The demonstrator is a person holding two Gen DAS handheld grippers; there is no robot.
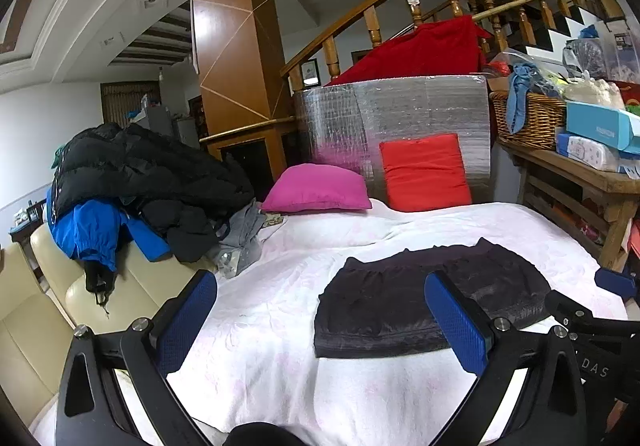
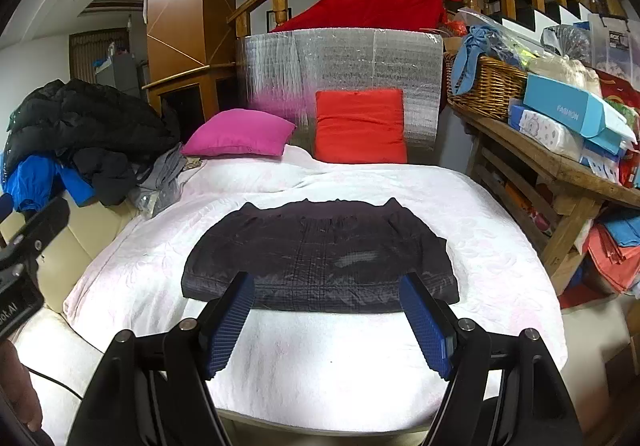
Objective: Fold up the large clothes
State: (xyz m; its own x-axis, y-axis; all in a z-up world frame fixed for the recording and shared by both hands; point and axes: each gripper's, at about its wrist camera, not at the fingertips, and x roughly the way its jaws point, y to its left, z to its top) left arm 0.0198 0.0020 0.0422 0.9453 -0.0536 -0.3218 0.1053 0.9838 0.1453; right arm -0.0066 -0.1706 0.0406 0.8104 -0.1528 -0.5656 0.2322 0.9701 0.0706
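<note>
On the white bed [image 2: 500, 205], the dark garment [image 2: 320, 258] lies folded flat; left gripper [image 1: 320, 320] and right gripper [image 2: 328, 320] hover wide and empty, clear for repositioning.

Dark jacket [image 2: 320, 258] folded into flat rectangle, lying mid white blanket [image 2: 320, 366].

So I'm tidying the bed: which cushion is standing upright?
The red cushion, propped against the silver panel; the pink cushion lies flat.
</note>
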